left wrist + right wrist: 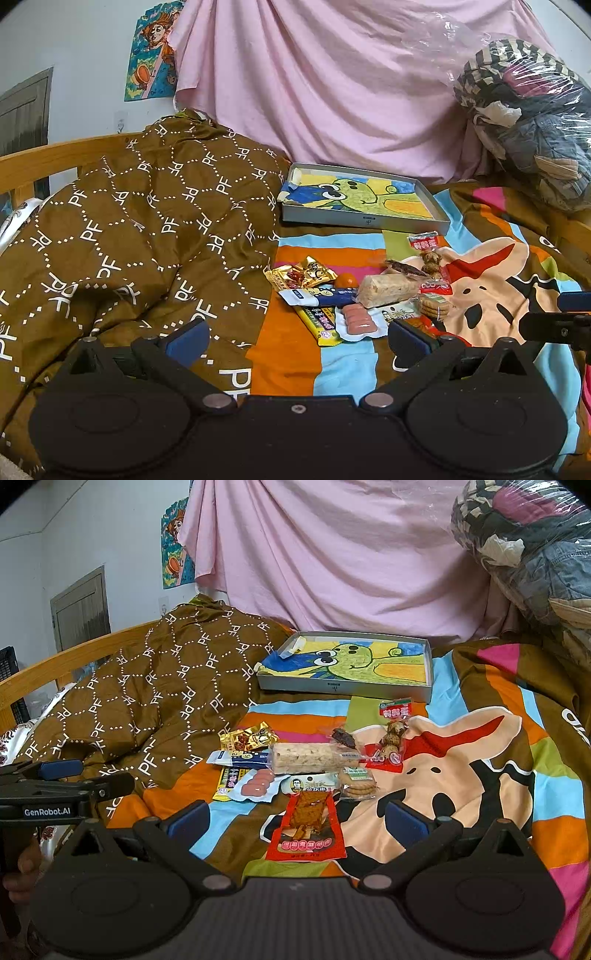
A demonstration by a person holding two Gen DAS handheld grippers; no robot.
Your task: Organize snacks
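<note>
Both grippers hang over the bed with jaws spread wide and nothing between them: the left gripper (pixel 297 334) sits low over the striped sheet (pixel 288 362), the right gripper (pixel 297 818) just near of a red packet (pixel 306 827).

The snacks lie in a loose heap at mid-bed, overlapping one another: a gold pouch (pixel 249 738), a blue stick pack (pixel 240 758), a rice-puff bar (pixel 308 757), pink sausages (pixel 256 784), a biscuit pack (pixel 358 782) and a bag of brown eggs (pixel 393 734). The shallow grey tray (pixel 347 688), lined with a cartoon drawing, stands just beyond the heap and holds no snacks (the likely destination, in my judgement).

Recommended handling: take the red packet first, since it lies apart on the near side and clear of the pile. Come down with the fingers astride its narrow width, close on the thicker middle and not on the flat sealed edge, then lift straight up before carrying it over the heap to the tray.

Limits of inspection: the red packet is barely visible in the left view, behind a finger. Lower layers of the heap are covered; the count of items cannot be fixed. Printed labels are too small to read. A brown quilt (pixel 140 229) covers the left of the bed.
</note>
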